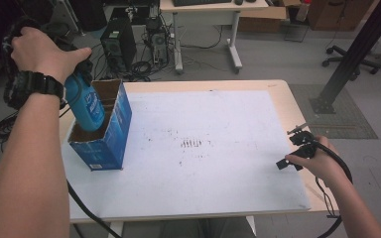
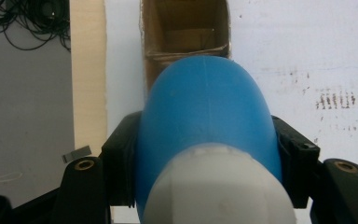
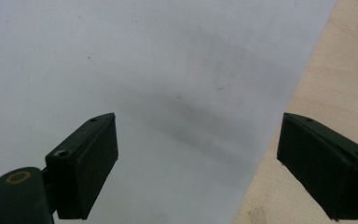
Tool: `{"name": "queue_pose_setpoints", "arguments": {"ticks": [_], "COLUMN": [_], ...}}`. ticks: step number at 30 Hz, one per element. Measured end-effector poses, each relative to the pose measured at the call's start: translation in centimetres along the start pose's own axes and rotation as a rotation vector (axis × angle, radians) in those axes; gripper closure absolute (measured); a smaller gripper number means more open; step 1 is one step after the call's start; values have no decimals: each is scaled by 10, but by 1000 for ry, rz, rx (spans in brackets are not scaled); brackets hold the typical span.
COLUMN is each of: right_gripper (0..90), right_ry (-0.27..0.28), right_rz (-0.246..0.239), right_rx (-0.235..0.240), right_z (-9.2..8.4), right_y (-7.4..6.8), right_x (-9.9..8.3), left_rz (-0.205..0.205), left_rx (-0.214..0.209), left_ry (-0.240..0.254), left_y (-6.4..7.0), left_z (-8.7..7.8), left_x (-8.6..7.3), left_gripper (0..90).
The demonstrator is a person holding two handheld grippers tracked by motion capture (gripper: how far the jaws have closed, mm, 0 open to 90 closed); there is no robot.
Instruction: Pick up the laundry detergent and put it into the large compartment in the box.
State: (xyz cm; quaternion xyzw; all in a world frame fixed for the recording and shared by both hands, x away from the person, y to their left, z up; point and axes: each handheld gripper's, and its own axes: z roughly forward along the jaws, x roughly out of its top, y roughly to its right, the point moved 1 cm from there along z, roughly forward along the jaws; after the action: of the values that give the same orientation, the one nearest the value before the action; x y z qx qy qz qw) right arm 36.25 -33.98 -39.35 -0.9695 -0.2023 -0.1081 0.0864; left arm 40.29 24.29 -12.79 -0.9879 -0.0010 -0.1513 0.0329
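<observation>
At the surface's (image 1: pixel 238 198) far left, the left claw (image 2: pixel 205 154) clamps a blue plastic bottle (image 1: pixel 85 106), its base partly inside the open blue cardboard box (image 1: pixel 106 144); release remains. Right claw (image 3: pixel 196 163) gapes wide, empty.

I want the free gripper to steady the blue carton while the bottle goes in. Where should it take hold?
Grip the blue carton by its open top rim on the right-hand long wall, coming from above with one finger inside. The bottle and left gripper occupy the near end, so take the far end.
</observation>
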Motion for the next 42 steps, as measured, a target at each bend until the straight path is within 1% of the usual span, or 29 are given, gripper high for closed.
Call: {"name": "queue_pose_setpoints", "arguments": {"ticks": [5, 21, 31, 42], "right_gripper": [121, 121, 121, 121], "right_ry": [-2, -10, -12, -16], "right_rz": [-3, 2, 0, -1], "right_rx": [-1, -1, -2, -4], "right_z": [1, 4, 6, 8], "right_y": [0, -1, 0, -1], "right_x": [0, -1, -3, -2], "left_rz": [-4, -5, -9, -7], "left_rx": [-8, -10, -15, -17], "left_ry": [-5, -47, -56, -77], "left_y": [-1, -4, -5, -6], "left_z": [8, 34, 46, 62], "left_x": [-1, -5, -7, -8], "left_gripper": [377, 377, 378, 377]}}
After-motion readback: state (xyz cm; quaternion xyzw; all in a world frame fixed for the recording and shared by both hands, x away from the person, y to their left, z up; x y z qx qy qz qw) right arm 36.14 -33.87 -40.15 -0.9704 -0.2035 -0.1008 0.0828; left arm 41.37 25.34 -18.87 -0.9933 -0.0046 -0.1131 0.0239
